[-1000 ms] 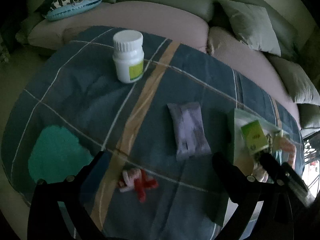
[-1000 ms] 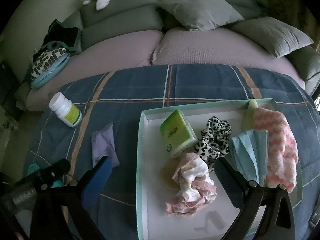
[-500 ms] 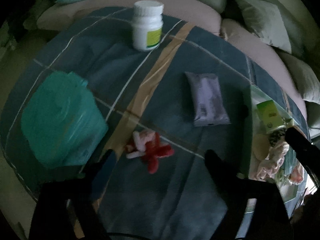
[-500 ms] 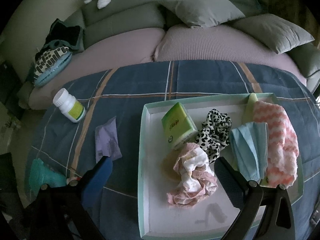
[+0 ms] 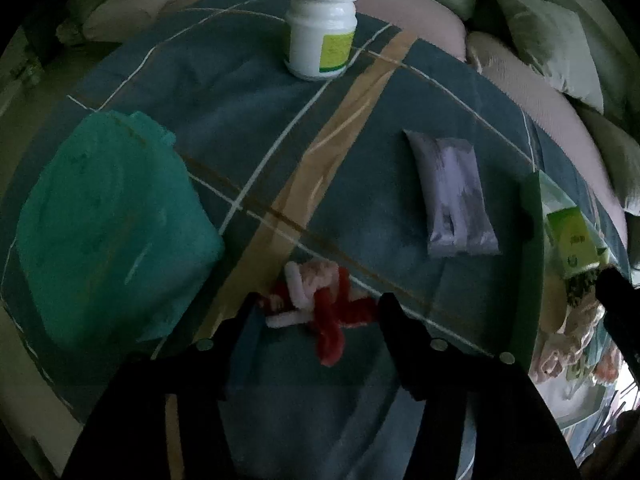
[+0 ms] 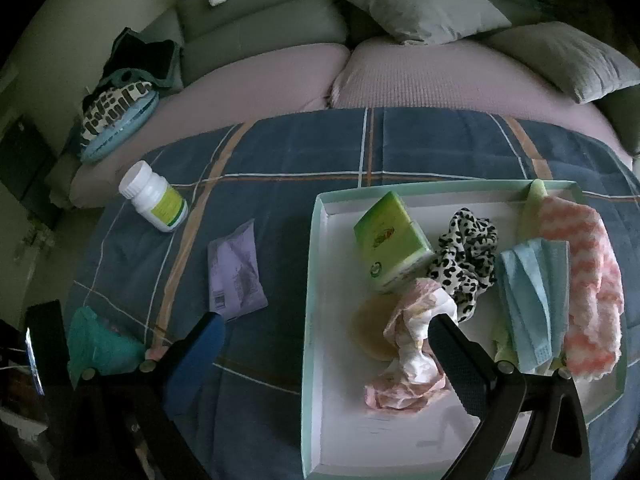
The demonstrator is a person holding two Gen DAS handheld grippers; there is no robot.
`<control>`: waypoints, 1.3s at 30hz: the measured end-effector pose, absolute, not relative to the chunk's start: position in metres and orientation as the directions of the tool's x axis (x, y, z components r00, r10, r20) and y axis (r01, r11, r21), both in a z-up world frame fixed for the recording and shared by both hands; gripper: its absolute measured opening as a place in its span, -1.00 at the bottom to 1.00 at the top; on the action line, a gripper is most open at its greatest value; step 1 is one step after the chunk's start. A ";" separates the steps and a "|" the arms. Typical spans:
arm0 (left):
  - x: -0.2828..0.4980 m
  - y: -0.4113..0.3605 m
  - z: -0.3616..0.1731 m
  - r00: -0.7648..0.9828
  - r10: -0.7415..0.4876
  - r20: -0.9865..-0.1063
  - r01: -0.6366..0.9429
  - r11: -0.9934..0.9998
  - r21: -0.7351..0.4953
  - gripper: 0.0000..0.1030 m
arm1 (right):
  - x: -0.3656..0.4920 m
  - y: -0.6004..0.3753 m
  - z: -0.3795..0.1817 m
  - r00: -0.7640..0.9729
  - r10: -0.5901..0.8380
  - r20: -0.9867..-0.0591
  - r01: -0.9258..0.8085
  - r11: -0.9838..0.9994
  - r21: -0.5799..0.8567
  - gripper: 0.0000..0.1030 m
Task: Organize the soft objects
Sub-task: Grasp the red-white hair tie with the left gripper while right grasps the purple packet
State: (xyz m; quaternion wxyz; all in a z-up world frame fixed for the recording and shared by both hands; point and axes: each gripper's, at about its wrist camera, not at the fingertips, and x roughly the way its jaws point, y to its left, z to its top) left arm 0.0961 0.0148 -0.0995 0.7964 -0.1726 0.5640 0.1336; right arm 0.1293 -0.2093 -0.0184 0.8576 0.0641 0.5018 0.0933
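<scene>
Down low over the plaid blanket (image 5: 224, 148), the left tool (image 5: 316, 312) is hanging with its fingers spread, one on each side of a small red-and-white fuzzy toy (image 5: 320, 308) that is lying on the cloth between them; whether the tips are touching it I cannot tell. Just left of that toy a folded teal cloth (image 5: 108, 224) is resting on the blanket, and farther ahead a purple wipes packet (image 5: 454, 194) is lying flat, with a white pill bottle (image 5: 322, 30) standing upright beyond it near the blanket's far edge.

Over on the other side, the right tool (image 6: 324, 328) is also standing wide apart, gripping nothing, hovering above the near left edge of a shallow mint-rimmed tray (image 6: 316, 280). Inside the tray a crumpled pink-and-white cloth (image 6: 412, 352) is lying beside the right finger, with a green tissue pack (image 6: 390, 248), a leopard-print scrunchie (image 6: 466, 244), a blue face mask (image 6: 532, 300) and a pink zigzag towel (image 6: 588, 288) sitting farther in.
</scene>
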 end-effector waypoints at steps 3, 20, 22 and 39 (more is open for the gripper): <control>0.097 0.017 -0.099 0.329 0.027 -0.944 -0.416 0.901 -0.119 0.17 | 0.131 -0.209 -0.020 0.474 0.227 -0.851 -0.096 0.974 0.206 1.00; 0.121 0.014 -0.104 0.324 0.044 -0.945 -0.391 0.916 -0.092 -0.16 | 0.137 -0.206 -0.030 0.451 0.223 -0.864 -0.084 0.975 0.208 1.00; 0.124 0.015 -0.105 0.326 0.044 -0.944 -0.386 0.918 -0.090 -0.17 | 0.137 -0.206 -0.031 0.450 0.223 -0.865 -0.085 0.975 0.207 1.00; 0.118 0.022 -0.086 0.402 -0.029 -0.915 -0.374 0.907 -0.193 -0.24 | 0.144 -0.196 -0.035 0.455 0.227 -0.861 -0.099 0.974 0.204 1.00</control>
